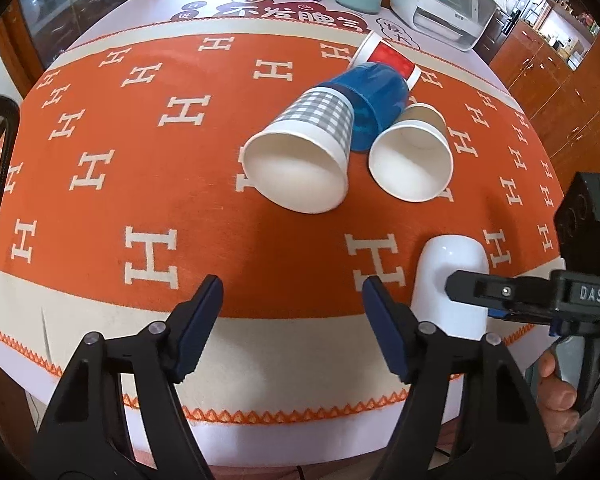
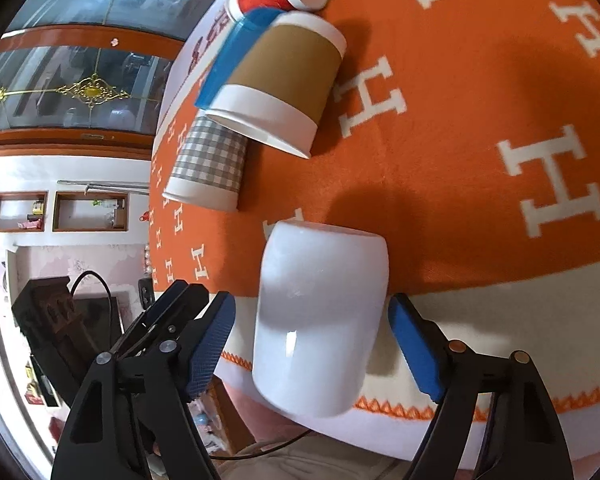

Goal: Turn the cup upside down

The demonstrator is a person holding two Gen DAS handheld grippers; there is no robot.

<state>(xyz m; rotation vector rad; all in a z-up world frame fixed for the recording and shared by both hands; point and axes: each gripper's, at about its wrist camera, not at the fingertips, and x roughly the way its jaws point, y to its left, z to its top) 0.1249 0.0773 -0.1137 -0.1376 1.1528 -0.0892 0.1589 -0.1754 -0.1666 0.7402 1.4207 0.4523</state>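
White and shiny, the cup (image 2: 320,320) stands upside down on the table cloth (image 2: 460,200), with its round closed end up and its mouth down on the cloth. It sits right between the two blue pads of the right tongs (image 2: 311,344). The right tongs are spread wide, and there is a gap between the cup and the pad on each side, so they are not squeezing it. In the left wrist view, one black finger (image 1: 484,290) of the right tongs reaches across the front of the cup (image 1: 452,280).

The left tongs (image 1: 292,320) are wide open too, with nothing between their pads. The white cup is just to their right, close to the right pad.

Farther ahead of the left tongs, four other cups lie on their sides in a bunch on the orange cloth: a grey checked cup (image 1: 304,148), a blue cup (image 1: 374,104), a brown banded paper cup (image 1: 414,152) and a red and white cup (image 1: 388,58).
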